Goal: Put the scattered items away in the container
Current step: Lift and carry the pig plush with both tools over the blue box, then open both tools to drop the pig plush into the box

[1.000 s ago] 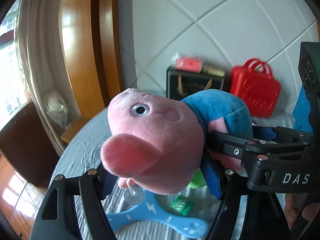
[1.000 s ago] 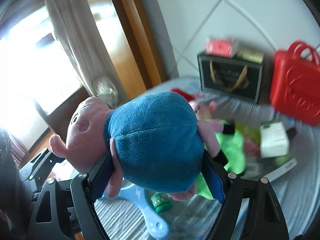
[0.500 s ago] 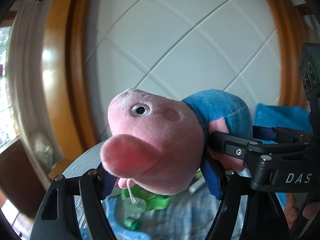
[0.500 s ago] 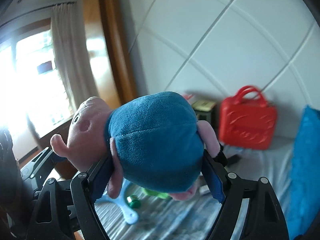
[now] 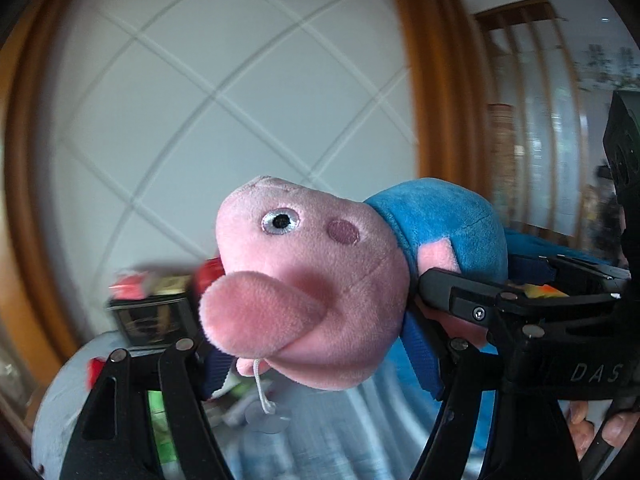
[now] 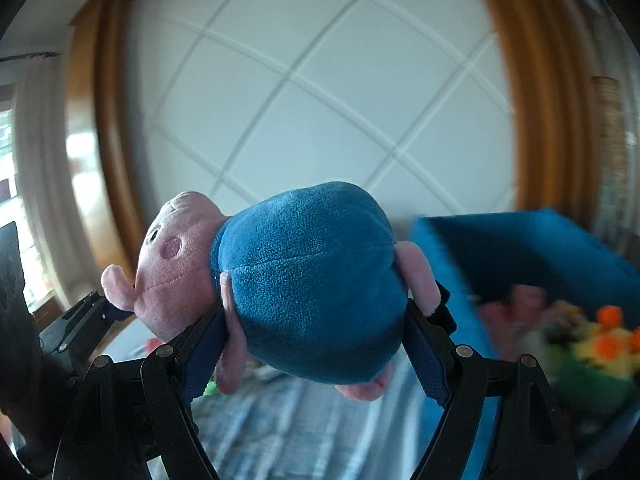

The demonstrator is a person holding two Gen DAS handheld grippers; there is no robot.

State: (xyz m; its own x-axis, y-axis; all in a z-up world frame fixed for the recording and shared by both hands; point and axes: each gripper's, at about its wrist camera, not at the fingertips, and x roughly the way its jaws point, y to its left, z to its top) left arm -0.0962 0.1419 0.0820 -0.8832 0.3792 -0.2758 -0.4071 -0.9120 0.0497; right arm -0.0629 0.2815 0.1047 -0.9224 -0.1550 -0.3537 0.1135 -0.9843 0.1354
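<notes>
A pink pig plush (image 5: pixel 320 288) with a blue body (image 6: pixel 316 280) is held in the air by both grippers. My left gripper (image 5: pixel 316 364) is shut on its head. My right gripper (image 6: pixel 316 344) is shut on its blue body, and its finger (image 5: pixel 480 300) shows at the right of the left wrist view. A blue fabric bin (image 6: pixel 532 248) stands at the right in the right wrist view, with several toys (image 6: pixel 592 340) inside it. The plush is to the left of the bin and above the bed.
A grey striped bedsheet (image 6: pixel 300 432) lies below. A dark box (image 5: pixel 152 316) with red items on top stands at the back left. Green things (image 5: pixel 160 428) lie on the bed at lower left. A white quilted headboard (image 6: pixel 320 100) with a wooden frame is behind.
Both grippers have swung to the right with the plush still held. The red case has left view and the blue bin with toys has come into view at the right.
</notes>
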